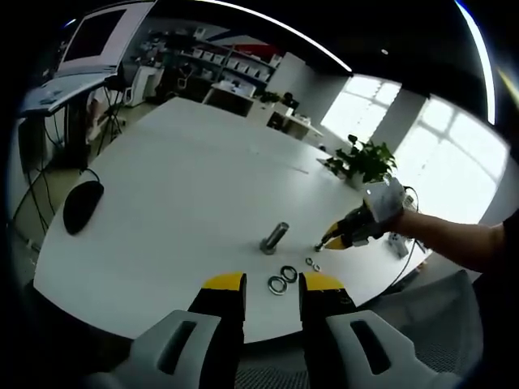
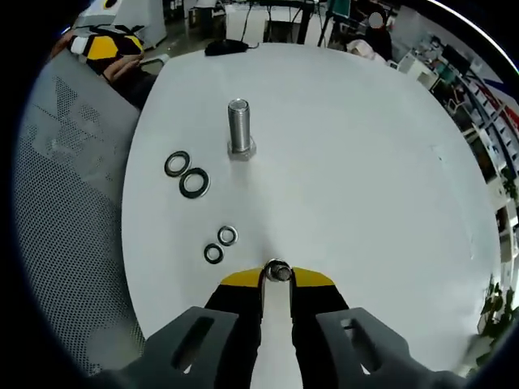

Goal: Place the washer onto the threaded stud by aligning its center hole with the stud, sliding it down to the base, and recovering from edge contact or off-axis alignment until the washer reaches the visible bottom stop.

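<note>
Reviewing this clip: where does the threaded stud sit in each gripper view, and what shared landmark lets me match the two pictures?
Left gripper view: the threaded stud stands on the white table, just above the left gripper, below centre.
Right gripper view: the stud stands upright in the upper middle, far ahead of the right gripper.
Shared landmark: the pair of large washers lying close beside the stud.

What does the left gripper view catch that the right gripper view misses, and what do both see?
Left gripper view alone: a potted plant by the windows, a monitor, and the right tongs with a sleeve behind. Right gripper view alone: a small washer pinched at its own tips, and perforated grey mesh beside the table. Shared: the white table, the threaded stud, two large washers and two small ones.
</note>
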